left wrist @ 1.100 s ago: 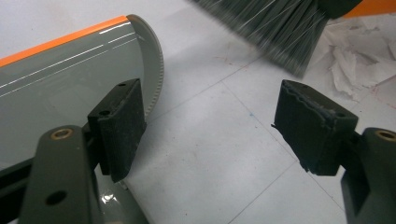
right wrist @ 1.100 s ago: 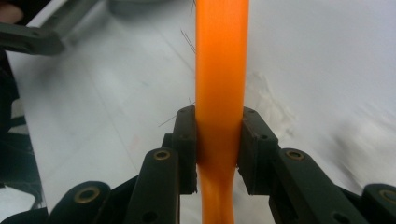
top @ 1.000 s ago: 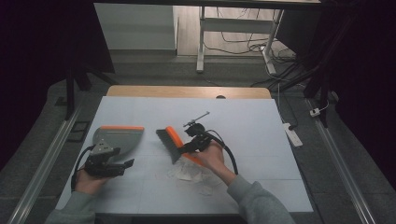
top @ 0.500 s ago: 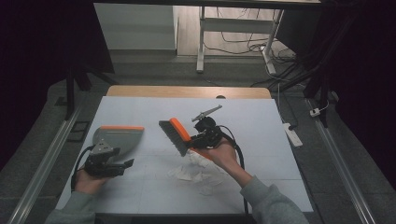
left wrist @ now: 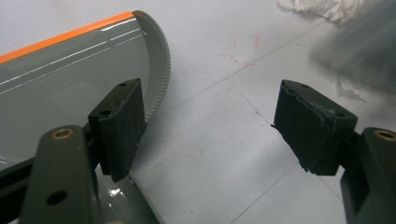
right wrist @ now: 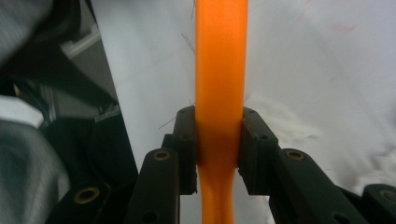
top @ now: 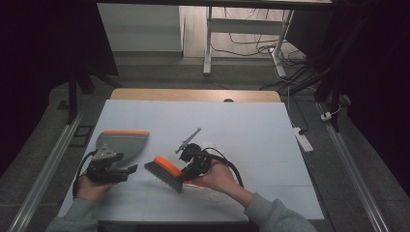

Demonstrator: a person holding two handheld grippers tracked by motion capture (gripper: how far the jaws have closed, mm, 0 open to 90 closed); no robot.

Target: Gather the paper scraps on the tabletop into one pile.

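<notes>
A grey dustpan [top: 123, 140] with an orange front edge lies on the white table [top: 251, 130] at the near left. My left gripper [top: 121, 170] sits at its near end, open. In the left gripper view the dustpan [left wrist: 70, 79] lies beside and under the left pad [left wrist: 119, 123], with bare table between the pads of that gripper [left wrist: 215, 126]. My right gripper [top: 187, 170] is shut on the orange handle [right wrist: 219, 70] of a hand brush [top: 163, 173]. The brush's dark bristles point toward the dustpan. Crumpled white paper [left wrist: 327, 7] lies just past the brush.
The table's wooden far edge [top: 193, 95] has a small hole [top: 228, 100] behind it. A white power strip [top: 303, 140] lies on the floor to the right. Metal rails [top: 43, 174] run along both sides of the table.
The right hand lifted the brush slightly away, then brought it back toward the near left, closer to the dustpan. The left hand and dustpan have not moved.
</notes>
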